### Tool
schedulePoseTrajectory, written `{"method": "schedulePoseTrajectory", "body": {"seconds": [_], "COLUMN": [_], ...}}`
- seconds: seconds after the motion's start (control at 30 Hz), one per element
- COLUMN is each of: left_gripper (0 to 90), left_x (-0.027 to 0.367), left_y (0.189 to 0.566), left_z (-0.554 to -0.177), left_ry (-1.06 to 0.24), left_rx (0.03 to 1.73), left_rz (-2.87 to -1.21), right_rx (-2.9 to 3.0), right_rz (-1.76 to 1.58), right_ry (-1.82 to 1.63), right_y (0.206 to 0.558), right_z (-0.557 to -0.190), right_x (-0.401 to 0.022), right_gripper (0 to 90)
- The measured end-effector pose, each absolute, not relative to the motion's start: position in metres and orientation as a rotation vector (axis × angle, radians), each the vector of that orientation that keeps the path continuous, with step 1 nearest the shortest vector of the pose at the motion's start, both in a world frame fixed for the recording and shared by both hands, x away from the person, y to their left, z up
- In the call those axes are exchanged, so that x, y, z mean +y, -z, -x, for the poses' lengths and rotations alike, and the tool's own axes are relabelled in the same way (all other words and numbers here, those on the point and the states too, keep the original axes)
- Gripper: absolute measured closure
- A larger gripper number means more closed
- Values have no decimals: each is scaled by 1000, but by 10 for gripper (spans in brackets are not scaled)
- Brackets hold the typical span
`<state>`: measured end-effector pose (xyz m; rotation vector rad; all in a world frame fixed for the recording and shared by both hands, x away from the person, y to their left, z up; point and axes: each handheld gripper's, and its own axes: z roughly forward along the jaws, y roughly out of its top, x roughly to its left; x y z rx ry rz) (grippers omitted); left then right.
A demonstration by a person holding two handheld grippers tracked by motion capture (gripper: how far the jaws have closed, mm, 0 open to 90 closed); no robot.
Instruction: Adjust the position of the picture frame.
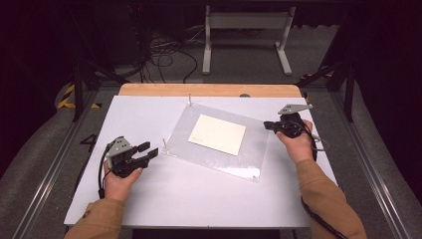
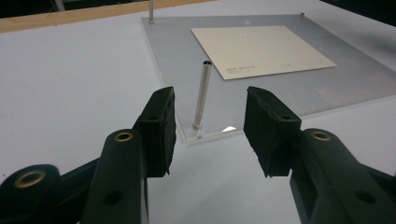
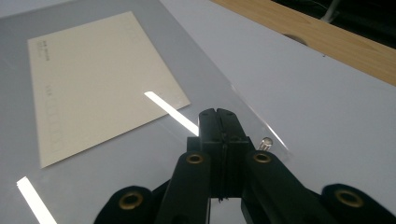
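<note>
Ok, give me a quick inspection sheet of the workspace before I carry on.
Surface: white board on a wooden table.
Job's things: clear acrylic plate lying flat, cream card on it, metal posts at its corners, nearest post.
Clutter: nothing seen.
Grippers: left gripper open, facing the nearest post, not touching; right gripper shut, empty, over the plate's corner.
Cables: a black lead trails from the left gripper.
Surroundings: dark floor, loose wires, white frame.

Tan sleeves; each black hand-held gripper [image 1: 149, 152] carries brass-ringed holes, a grey plate, a black cable.
</note>
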<state>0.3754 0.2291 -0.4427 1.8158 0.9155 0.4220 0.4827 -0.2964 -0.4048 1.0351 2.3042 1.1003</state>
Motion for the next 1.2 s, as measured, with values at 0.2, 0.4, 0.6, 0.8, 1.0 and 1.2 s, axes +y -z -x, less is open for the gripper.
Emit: {"method": "schedulePoseTrajectory", "body": {"seconds": [0.2, 0.4, 0.6, 0.8, 1.0, 1.2], "left_gripper": [522, 508, 490, 486, 485, 482], "left_x": [237, 244, 253, 258, 260, 259], "left_y": [442, 443, 446, 449, 449, 449], "left_z": [-359, -349, -342, -338, -336, -340], "left_ry": [-430, -440, -448, -451, -440, -435], "left_rx": [918, 932, 960, 974, 982, 987], "left_rz": [-1807, -1810, -1801, -1804, -1795, -1781], "right_rx": [2302, 2313, 2314, 2343, 2367, 2418], "right_rz": [-1089, -1141, -1153, -1143, -1159, -1144], "right_ry": [-1027, -948, -844, -764, -772, -808], "right_y": [409, 424, 435, 438, 438, 438], "right_z": [-513, -535, -549, -559, -561, -552], "right_x": [-301, -297, -294, -293, -295, -297], "right_gripper": [900, 900, 900, 900, 900, 900]}}
